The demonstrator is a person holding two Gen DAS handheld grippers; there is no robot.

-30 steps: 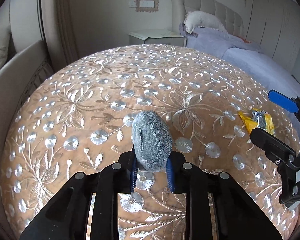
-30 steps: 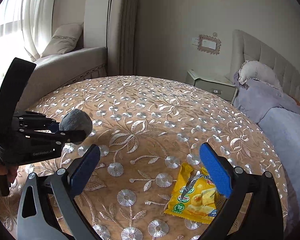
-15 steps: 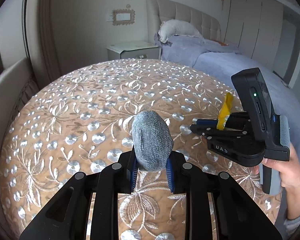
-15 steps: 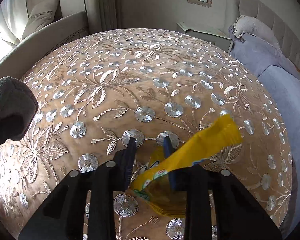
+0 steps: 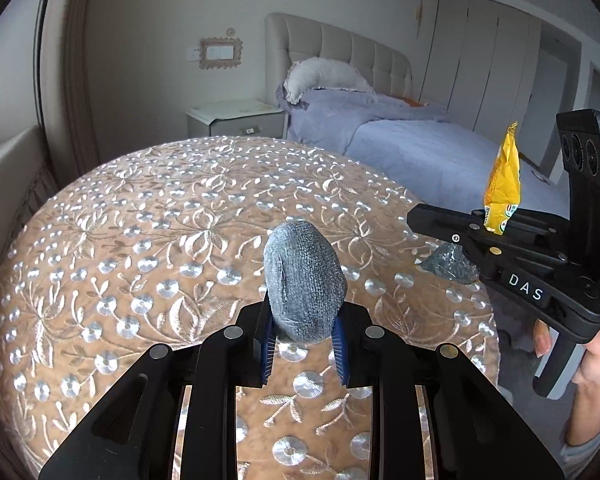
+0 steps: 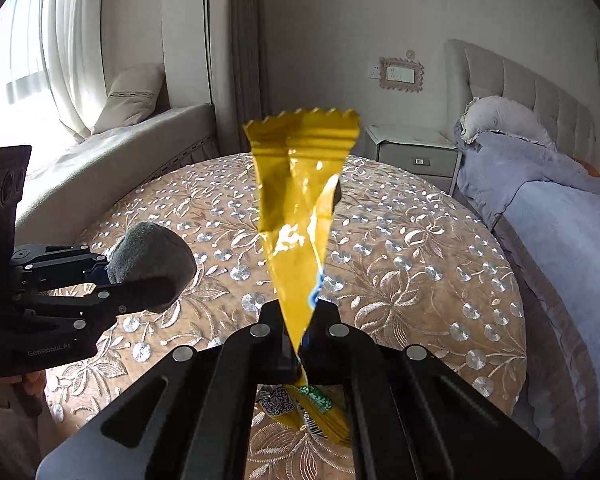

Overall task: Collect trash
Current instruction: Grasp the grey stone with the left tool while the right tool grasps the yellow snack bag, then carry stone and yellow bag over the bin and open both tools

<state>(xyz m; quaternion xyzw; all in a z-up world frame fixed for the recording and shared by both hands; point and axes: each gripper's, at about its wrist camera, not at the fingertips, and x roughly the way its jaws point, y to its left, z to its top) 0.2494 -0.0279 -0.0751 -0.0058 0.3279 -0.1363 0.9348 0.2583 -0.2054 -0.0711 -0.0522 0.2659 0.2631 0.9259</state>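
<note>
My left gripper (image 5: 304, 340) is shut on a rolled grey sock (image 5: 303, 280), held above the round table (image 5: 140, 240) with its gold embroidered cloth. The same sock (image 6: 152, 264) shows at the left of the right wrist view, clamped in the left gripper (image 6: 112, 284). My right gripper (image 6: 300, 328) is shut on a yellow snack wrapper (image 6: 300, 200) that stands upright between the pads, lifted off the cloth. In the left wrist view the right gripper (image 5: 488, 224) hangs at the right with the wrapper (image 5: 502, 184) sticking up from it.
A dark crumpled piece (image 5: 448, 266) lies on the table near its right edge, under the right gripper. Behind the table stand a white nightstand (image 5: 236, 120), a bed with lilac bedding (image 5: 420, 148) and a beige window seat (image 6: 112, 160). A hand (image 5: 596, 368) holds the right gripper.
The right gripper shut on the yellow wrapper and lifted it off the table. Both grippers rose and swung, so more of the bed and the wardrobe wall shows now. The sock stays clamped.
</note>
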